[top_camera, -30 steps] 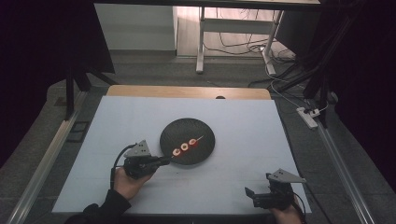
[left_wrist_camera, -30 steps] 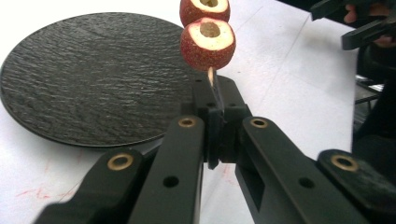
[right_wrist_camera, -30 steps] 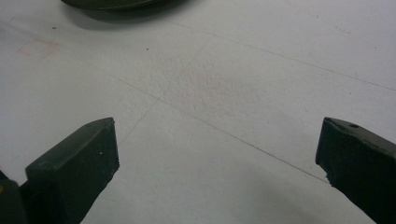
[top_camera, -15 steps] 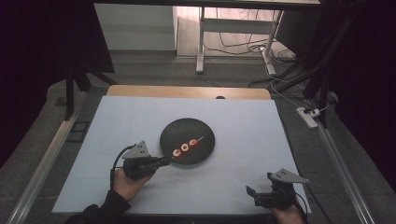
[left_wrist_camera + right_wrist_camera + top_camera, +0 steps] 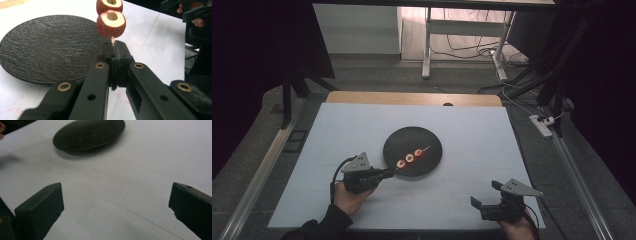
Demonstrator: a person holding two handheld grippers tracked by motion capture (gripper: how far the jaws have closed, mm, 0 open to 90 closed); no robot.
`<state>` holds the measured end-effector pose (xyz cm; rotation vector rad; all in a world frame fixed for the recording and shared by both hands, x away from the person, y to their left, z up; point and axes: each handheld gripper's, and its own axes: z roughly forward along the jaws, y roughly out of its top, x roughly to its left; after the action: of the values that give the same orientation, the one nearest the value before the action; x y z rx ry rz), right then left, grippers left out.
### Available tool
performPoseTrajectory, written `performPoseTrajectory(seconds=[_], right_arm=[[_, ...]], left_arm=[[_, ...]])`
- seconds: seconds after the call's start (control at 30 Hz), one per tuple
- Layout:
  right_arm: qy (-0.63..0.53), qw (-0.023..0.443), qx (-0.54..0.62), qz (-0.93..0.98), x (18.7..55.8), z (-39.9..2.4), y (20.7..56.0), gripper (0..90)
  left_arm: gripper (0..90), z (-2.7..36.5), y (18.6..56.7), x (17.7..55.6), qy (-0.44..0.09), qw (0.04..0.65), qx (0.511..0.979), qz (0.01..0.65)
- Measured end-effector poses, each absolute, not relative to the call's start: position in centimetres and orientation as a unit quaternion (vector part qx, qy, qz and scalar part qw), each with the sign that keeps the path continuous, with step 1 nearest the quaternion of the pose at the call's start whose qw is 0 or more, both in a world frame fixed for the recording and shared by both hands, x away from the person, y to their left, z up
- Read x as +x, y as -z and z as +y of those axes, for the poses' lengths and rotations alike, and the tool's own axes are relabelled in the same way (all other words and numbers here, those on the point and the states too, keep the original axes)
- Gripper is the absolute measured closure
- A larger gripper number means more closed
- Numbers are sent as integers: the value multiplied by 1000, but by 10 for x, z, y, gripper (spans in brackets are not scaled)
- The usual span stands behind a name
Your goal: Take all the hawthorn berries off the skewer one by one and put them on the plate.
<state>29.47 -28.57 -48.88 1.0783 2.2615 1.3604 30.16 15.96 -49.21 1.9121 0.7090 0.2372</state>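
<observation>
My left gripper (image 5: 388,173) is clamped on the stick end of the hawthorn skewer (image 5: 412,157), which runs up-right from the jaws over the black plate (image 5: 432,137). Right gripper (image 5: 484,195) sits well apart near the table edge, jaws wide. Nothing has shifted since the earlier frame.

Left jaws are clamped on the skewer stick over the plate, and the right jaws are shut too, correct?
Not quite. The right gripper has its jaws wide open with nothing between them, as the right gripper view shows. The left gripper does clamp the skewer over the plate.
</observation>
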Motion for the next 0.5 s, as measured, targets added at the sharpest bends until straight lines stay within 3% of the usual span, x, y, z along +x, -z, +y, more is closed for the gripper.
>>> performPoseTrajectory(seconds=[0.5], right_arm=[[-516, 112, 324, 785, 309, -249, 476, 0]], left_arm=[[893, 157, 497, 302, -91, 531, 791, 290]])
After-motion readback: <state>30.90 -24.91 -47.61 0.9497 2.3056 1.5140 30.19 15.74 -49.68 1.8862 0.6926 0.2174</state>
